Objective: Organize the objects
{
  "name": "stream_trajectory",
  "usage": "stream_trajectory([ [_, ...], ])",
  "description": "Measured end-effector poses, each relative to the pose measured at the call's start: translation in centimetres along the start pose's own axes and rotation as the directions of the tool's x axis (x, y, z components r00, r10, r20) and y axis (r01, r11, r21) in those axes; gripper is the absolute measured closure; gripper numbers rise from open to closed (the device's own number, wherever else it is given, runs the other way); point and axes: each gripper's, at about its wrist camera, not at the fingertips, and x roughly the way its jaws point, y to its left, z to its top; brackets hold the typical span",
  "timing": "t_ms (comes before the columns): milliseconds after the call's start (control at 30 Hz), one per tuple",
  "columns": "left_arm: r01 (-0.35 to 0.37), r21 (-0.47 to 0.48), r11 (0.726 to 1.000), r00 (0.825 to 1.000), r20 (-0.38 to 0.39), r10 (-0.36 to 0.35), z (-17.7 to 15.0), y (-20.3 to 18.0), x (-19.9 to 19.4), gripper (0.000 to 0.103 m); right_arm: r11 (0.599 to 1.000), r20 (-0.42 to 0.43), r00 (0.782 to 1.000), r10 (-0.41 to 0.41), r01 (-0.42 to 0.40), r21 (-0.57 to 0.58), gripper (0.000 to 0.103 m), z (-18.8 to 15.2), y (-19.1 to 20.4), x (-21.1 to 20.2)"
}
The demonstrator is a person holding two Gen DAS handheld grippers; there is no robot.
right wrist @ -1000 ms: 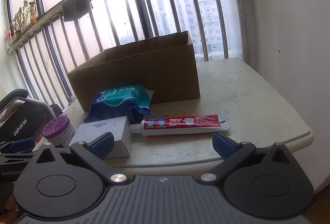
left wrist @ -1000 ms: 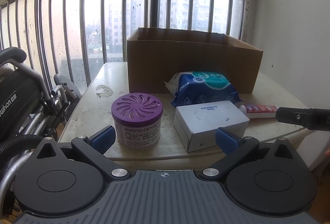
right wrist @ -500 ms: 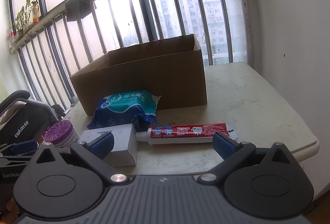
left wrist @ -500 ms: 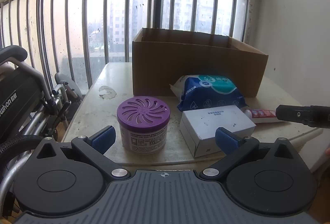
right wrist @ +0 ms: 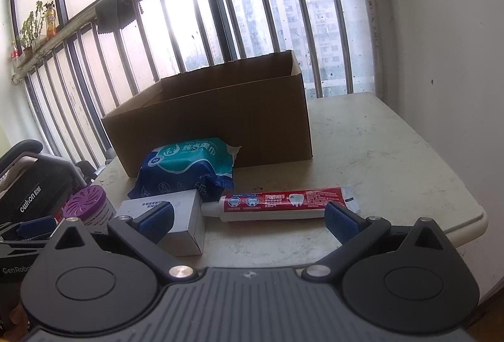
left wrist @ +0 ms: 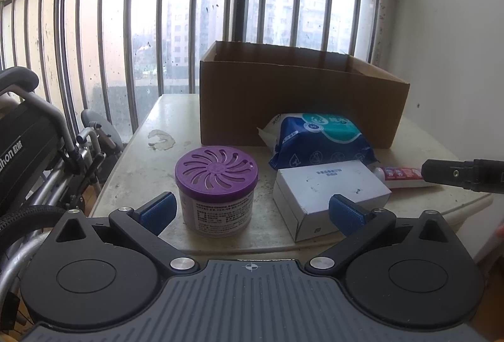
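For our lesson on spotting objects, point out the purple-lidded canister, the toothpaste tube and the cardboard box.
purple-lidded canister (left wrist: 216, 169): left wrist view, on its slotted purple lid.
toothpaste tube (right wrist: 280, 203): right wrist view, on the red printed body.
cardboard box (right wrist: 220, 124): right wrist view, on its near outer wall.

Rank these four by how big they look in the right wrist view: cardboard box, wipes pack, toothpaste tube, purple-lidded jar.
1. cardboard box
2. wipes pack and toothpaste tube: too alike to rank, one broader, one longer
3. purple-lidded jar, partly hidden at the left edge, so unsure
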Motion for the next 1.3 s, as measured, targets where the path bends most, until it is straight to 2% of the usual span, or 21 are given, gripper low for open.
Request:
stream_trajectory([
  [767, -0.020, -0.058, 0.998, 1.000, 0.009, 0.021, -0.2, 2.2, 0.1, 0.000, 0.999, 0.006, 0.999, 0.035, -0.035, -0.028, 0.000, 0.6, 1.7, 0.7],
  [900, -0.037, -0.033, 0.999, 0.999, 0.007, 0.037, -0.3, 2.4, 0.9, 0.000, 0.996, 0.018, 0.998, 0.059, -0.058, -0.061, 0.000, 1.3, 2.6, 1.1],
  [967, -0.056, -0.025, 0.998, 0.998, 0.034, 0.057, -0.6, 2.6, 1.1, 0.000, 0.994, 0.022, 0.997, 0.076, -0.074, -0.081, 0.000, 1.8, 3.1, 1.3],
  [1133, -0.032, 0.030, 0.999, 0.999, 0.034, 0.031, -1.0, 2.8, 2.1, 0.002, 0.983, 0.026, 0.992, 0.127, -0.122, -0.138, 0.000, 2.7, 4.6, 2.0],
  [1300, -0.004, 0.062, 0.998, 0.999, 0.039, 0.001, -0.9, 2.6, 2.6, 0.003, 0.969, -0.037, 0.979, 0.200, -0.204, -0.142, 0.000, 3.1, 5.6, 3.8],
])
